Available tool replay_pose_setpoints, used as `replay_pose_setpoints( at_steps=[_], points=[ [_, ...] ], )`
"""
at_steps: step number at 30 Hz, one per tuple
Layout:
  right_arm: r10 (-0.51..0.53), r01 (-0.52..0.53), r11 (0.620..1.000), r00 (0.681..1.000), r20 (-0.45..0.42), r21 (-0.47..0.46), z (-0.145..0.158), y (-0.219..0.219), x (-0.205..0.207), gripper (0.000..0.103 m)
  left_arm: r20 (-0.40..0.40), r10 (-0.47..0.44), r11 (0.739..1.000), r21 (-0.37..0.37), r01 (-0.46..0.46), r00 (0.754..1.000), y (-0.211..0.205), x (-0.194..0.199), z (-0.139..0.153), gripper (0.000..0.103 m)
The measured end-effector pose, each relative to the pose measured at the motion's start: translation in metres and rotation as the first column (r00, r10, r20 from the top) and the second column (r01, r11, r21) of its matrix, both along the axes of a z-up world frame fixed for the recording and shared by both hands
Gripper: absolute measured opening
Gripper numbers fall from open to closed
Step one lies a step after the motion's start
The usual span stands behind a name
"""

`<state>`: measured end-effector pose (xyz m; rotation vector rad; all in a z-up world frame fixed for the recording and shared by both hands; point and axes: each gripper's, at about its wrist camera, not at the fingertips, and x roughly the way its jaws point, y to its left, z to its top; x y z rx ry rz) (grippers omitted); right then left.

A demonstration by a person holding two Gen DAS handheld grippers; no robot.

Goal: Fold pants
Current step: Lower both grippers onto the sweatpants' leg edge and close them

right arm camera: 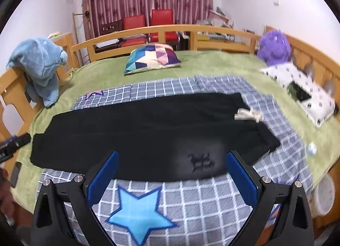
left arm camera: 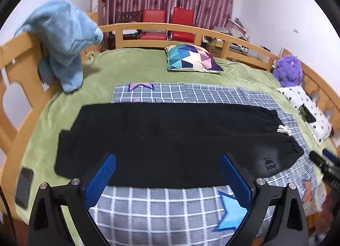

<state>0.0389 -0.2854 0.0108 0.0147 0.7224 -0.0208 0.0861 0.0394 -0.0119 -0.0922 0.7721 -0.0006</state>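
Observation:
Black pants (left arm camera: 170, 137) lie flat, folded lengthwise, across a grey checked blanket (left arm camera: 161, 209) on the bed. The waistband with a white drawstring (left arm camera: 283, 129) is at the right, the leg ends at the left. My left gripper (left arm camera: 167, 158) is open and empty, hovering over the pants' near edge at the middle. In the right wrist view the pants (right arm camera: 148, 135) show an embossed logo (right arm camera: 200, 161); my right gripper (right arm camera: 172, 156) is open and empty above the near edge by the logo. The drawstring (right arm camera: 248, 115) lies at the right.
A green bedspread (left arm camera: 127, 65) covers a bed with a wooden rail (left arm camera: 161, 27). A patterned cushion (left arm camera: 191, 57), blue plush (left arm camera: 61, 39), purple plush (left arm camera: 288, 70) and white pillow (left arm camera: 308, 107) lie around. A phone (left arm camera: 24, 186) lies at the left edge. Red chairs (right arm camera: 148, 27) stand behind.

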Motion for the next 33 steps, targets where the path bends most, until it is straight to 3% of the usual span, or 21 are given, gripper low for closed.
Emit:
replay_pose_setpoints(
  at_steps=[5,14,20,26,33],
  points=[
    [0.020,-0.020,1.000,1.000,-0.020,0.019,-0.015,-0.020,0.019,0.096,-0.030,0.008,1.000,-0.001,-0.008,1.000,0.027,0.015,-0.024,0.099],
    [-0.052,0.065,0.990,0.993,-0.107,0.123,-0.108,-0.090,0.025,0.077,-0.160,0.026,0.989,-0.138,-0.049,0.987,0.080,0.022,-0.124,0.098],
    [-0.111,0.142,0.971,0.981,-0.159,0.193,-0.161,-0.127,0.024,0.075,-0.234,0.060,0.967,-0.227,-0.115,0.970,0.104,0.021,-0.176,0.091],
    [-0.141,0.182,0.945,0.976,-0.164,0.273,-0.186,-0.146,0.027,0.075,-0.212,0.064,0.928,-0.346,-0.136,0.975,0.118,0.020,-0.202,0.088],
    [-0.140,0.188,0.923,0.977,-0.162,0.336,-0.202,-0.147,0.046,0.075,-0.182,0.074,0.919,-0.368,-0.138,0.980,0.121,0.036,-0.210,0.082]
  ],
)
